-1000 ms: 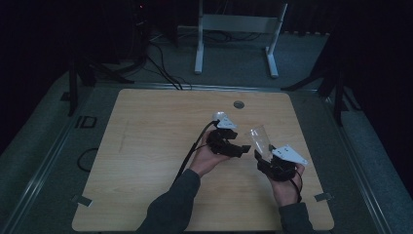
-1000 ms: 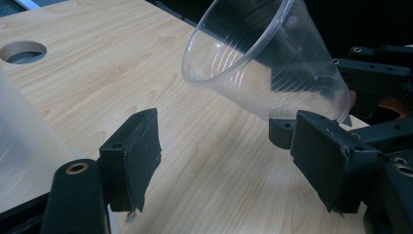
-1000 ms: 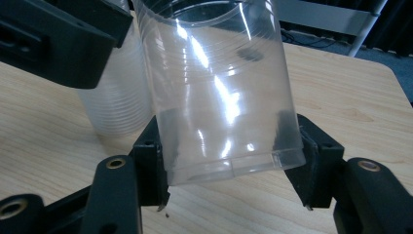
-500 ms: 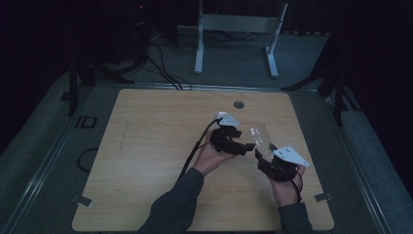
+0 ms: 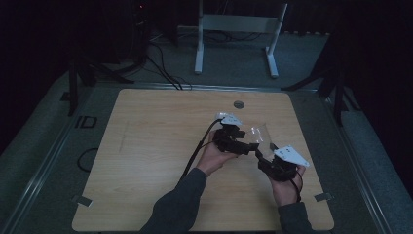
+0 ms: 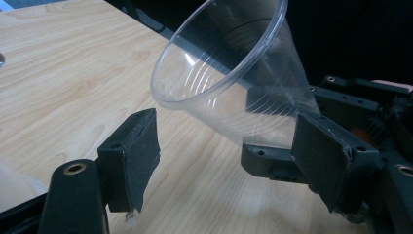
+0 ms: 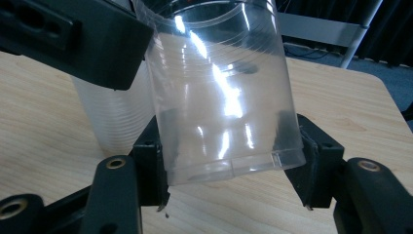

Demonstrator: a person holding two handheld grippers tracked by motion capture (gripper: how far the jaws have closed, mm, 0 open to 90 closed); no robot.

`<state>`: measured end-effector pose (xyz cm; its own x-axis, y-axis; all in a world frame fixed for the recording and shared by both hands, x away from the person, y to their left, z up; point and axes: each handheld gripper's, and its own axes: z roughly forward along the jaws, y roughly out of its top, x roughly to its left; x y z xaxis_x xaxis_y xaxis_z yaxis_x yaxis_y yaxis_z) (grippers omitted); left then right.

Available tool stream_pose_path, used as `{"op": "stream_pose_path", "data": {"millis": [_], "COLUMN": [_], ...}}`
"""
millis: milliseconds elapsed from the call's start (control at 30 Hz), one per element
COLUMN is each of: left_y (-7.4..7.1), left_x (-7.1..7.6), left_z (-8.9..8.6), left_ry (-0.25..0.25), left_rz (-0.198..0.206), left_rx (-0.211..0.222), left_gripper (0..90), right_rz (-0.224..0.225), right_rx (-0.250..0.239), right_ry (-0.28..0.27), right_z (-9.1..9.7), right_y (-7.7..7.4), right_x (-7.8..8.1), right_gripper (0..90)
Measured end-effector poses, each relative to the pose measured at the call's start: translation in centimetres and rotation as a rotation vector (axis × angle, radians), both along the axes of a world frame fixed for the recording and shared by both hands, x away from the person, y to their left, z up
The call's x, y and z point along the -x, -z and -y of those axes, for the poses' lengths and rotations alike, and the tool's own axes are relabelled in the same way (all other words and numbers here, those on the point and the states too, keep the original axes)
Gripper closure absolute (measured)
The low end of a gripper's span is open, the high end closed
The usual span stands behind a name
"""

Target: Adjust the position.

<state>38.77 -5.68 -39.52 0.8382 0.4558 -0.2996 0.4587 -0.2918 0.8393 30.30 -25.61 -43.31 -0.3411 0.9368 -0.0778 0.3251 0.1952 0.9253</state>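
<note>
**Clear cup held over the counter**

While the high view gives only a faint glassy shape, the right gripper view shows the ribbed, transparent plastic cup (image 7: 221, 92) clamped near its base by the right gripper (image 7: 229, 151). The left gripper (image 6: 229, 161) stands open below the cup's rim, above the pale woodgrain counter (image 5: 151, 146).

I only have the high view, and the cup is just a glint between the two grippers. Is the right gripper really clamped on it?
Observer: Yes. In the right gripper view, the right gripper has its fingers pressed on both sides of the clear cup, low near its base.
Operator: And the left gripper?
Observer: Open. In the left gripper view, the left gripper has its fingers apart, touching nothing; the cup's rim tilts toward them.
Operator: Is the cup resting on the table?
Observer: No, it is held tilted in the air above the table.
</note>
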Motion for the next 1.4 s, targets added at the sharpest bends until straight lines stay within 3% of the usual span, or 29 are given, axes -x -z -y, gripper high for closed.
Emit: {"op": "stream_pose_path", "data": {"millis": [1033,1267,1400], "left_y": [0.5,0.8,1.2], "left_x": [-0.2,-0.7,-1.1], "left_z": [2.3,2.6,2.7], "left_ry": [-0.007,-0.032,-0.052], "left_rz": [-0.078,-0.121,-0.151], "left_rx": [0.134,0.191,0.244], "left_gripper": [22.2,21.2,21.2], "right_rz": [0.023,0.02,0.016], "right_rx": [-0.065,-0.072,-0.069], "right_ry": [0.041,0.036,0.023], "right_z": [-0.1,-0.2,-0.4], "right_y": [0.4,0.6,0.7], "right_x": [0.0,0.0,0.0], "right_gripper": [41.3,41.3,41.3]}}
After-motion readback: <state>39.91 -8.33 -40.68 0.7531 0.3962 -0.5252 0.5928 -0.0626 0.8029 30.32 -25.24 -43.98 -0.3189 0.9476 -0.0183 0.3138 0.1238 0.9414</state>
